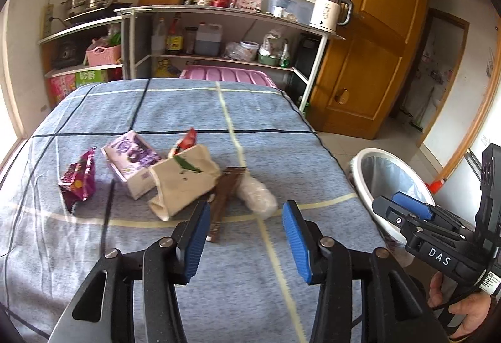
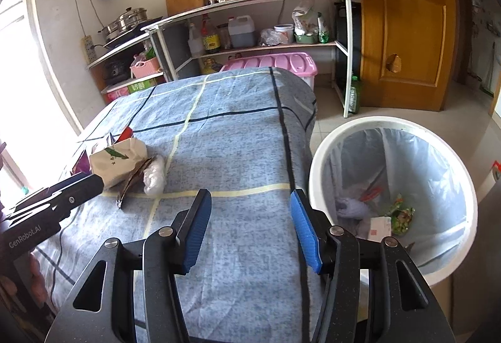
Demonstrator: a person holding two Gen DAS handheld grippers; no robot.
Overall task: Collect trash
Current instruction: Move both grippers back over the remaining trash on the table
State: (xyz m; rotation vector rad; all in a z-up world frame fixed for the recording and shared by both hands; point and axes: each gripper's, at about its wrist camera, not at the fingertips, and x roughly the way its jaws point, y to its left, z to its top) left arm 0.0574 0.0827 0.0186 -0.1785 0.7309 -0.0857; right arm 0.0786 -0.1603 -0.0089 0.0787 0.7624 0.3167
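Both tools are empty, jaws apart with nothing between the pads: the left gripper [image 1: 245, 238] hangs over the bed [image 1: 175, 111], the right gripper [image 2: 249, 228] over the bed edge with the bin [image 2: 316, 161] at its 3 o'clock.

The trash sits in a loose cluster at about 11 o'clock from the left gripper – 5 pieces, I judge:
- a clear wrap [image 1: 257, 194], nearest, at 12 o'clock – light, crinkly, likely slippery; pinch it across the middle so it bunches
- a brown wrapper [image 1: 224, 197], flat and thin, touching the wrap and partly under the cream bag; take its free near end
- a cream bag [image 1: 183, 181], soft and limp, lying over the others; grip a folded edge
- a purple box [image 1: 133, 161], at 10 o'clock, light card, the stiffest here; clamp across a narrow side without crushing
- a magenta packet [image 1: 78, 178], apart at 9 o'clock, foil-like; grab the crimped end

All look light. The bin already holds some scraps [image 2: 397, 214]
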